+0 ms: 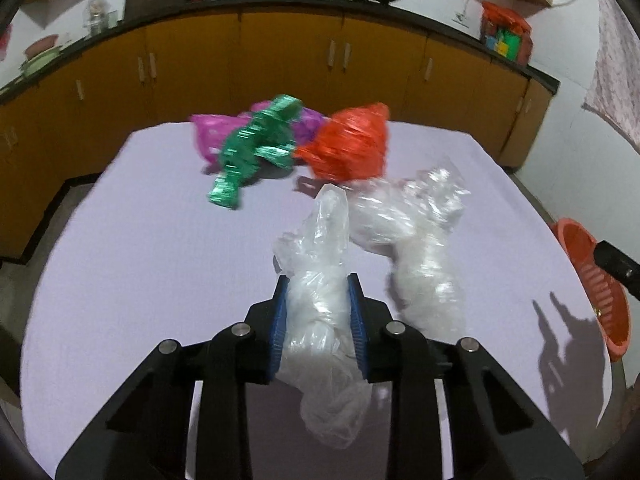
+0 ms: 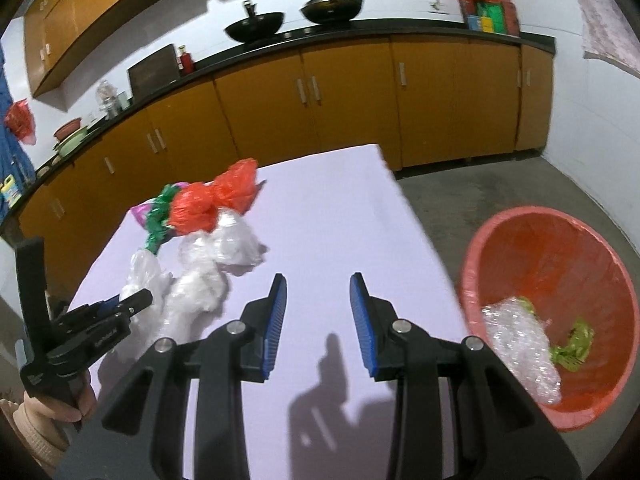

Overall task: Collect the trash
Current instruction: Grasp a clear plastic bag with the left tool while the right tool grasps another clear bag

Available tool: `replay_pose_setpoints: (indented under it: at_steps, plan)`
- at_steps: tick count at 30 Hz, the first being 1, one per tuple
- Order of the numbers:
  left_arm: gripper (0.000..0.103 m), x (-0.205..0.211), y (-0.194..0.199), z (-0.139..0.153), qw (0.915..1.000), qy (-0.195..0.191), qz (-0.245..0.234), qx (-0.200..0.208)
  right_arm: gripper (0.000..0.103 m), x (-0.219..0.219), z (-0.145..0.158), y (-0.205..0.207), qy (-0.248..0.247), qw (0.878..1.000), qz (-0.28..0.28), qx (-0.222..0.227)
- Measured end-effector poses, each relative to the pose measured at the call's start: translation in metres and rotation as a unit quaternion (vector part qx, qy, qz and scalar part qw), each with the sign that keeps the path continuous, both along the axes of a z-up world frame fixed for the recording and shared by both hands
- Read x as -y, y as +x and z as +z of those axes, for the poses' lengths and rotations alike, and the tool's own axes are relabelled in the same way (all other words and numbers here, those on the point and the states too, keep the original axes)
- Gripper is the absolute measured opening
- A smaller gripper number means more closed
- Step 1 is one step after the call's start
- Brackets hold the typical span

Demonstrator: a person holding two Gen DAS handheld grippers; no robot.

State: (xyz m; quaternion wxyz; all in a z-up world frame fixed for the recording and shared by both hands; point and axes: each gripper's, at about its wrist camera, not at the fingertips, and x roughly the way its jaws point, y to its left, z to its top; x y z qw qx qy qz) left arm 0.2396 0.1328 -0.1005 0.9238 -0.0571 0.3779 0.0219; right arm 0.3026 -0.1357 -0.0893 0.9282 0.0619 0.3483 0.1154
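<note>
My left gripper (image 1: pixel 319 284) is shut on a clear plastic bag (image 1: pixel 320 320) and holds it over the lilac table (image 1: pixel 140 260); the gripper also shows in the right wrist view (image 2: pixel 140 300). A second clear crumpled bag (image 1: pixel 416 240) lies just right of it. Further back lie a green foil wrapper (image 1: pixel 252 152), a pink bag (image 1: pixel 208 132) and an orange bag (image 1: pixel 348 144). My right gripper (image 2: pixel 318 284) is open and empty above the table's right part. The orange bin (image 2: pixel 560 280) stands on the floor to the right, holding bubble wrap (image 2: pixel 520 340) and a green scrap (image 2: pixel 572 344).
Yellow kitchen cabinets (image 2: pixel 340 100) with a black counter run along the back, carrying two black woks (image 2: pixel 256 26). The table's right edge (image 2: pixel 420 232) borders grey floor next to the bin. A cloth (image 1: pixel 616 80) hangs at the right wall.
</note>
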Motion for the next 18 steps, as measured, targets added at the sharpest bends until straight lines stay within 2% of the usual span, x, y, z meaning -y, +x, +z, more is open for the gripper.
replay_pose_setpoints:
  at_steps: [8, 14, 18]
  plan:
    - [0.029, -0.067, -0.026, 0.008, 0.9971, 0.008, 0.075, 0.01, 0.034, -0.065, -0.008, 0.01, 0.007, 0.998, 0.056, -0.018]
    - [0.029, -0.102, -0.041, 0.013, 0.9938, 0.008, 0.11, 0.012, 0.034, -0.118, -0.02, 0.02, -0.001, 0.995, 0.089, -0.045]
    - [0.029, -0.118, -0.047, 0.016, 0.9921, 0.005, 0.125, 0.015, 0.041, -0.138, -0.027, 0.026, -0.015, 0.994, 0.091, -0.054]
